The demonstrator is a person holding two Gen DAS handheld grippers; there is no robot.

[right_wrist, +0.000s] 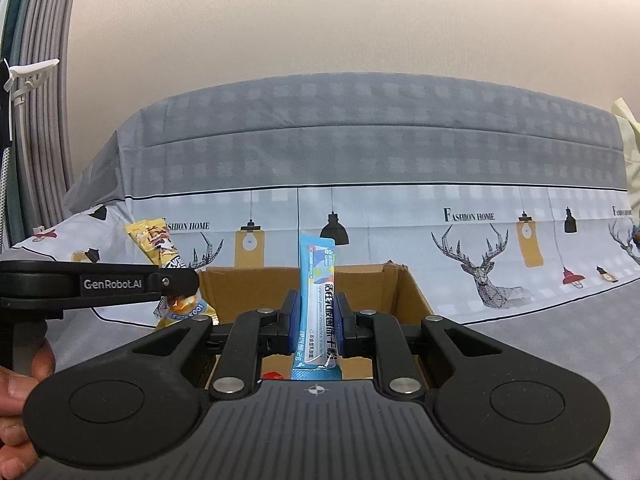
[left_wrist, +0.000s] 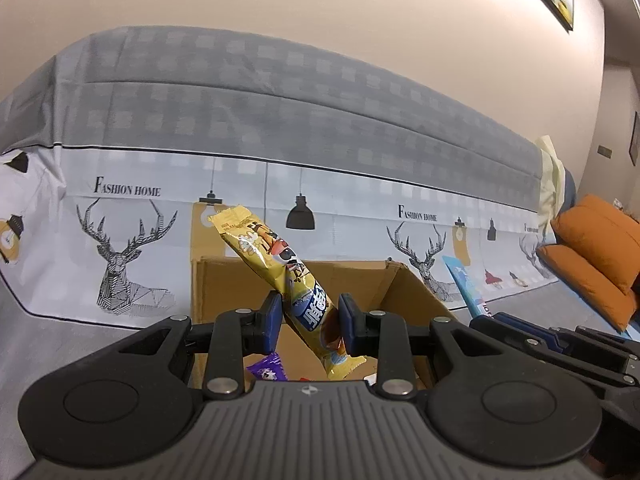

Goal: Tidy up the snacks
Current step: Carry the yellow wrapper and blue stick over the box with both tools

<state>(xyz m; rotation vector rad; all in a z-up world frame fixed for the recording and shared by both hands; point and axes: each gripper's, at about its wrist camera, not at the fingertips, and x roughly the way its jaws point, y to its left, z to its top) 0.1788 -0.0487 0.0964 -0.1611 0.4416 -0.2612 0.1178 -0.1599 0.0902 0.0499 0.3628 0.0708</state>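
Note:
My left gripper (left_wrist: 309, 322) is shut on a long yellow snack packet (left_wrist: 276, 272) that leans up to the left above an open cardboard box (left_wrist: 416, 292). In the right wrist view that same yellow packet (right_wrist: 154, 246) and the left gripper's body (right_wrist: 100, 282) show at the left. My right gripper (right_wrist: 316, 320) is shut on an upright blue sachet (right_wrist: 318, 292), held over the cardboard box (right_wrist: 404, 284). The blue sachet's tip (left_wrist: 464, 284) shows at the right of the left wrist view. A purple wrapper (left_wrist: 268, 368) and a red scrap (right_wrist: 274, 375) lie inside the box.
The box sits on a sofa covered with a grey and white cloth (left_wrist: 120, 240) printed with deer and lamps. Orange cushions (left_wrist: 592, 248) lie at the far right. Curtains (right_wrist: 36, 120) hang at the left. A hand (right_wrist: 20, 392) grips the left gripper's handle.

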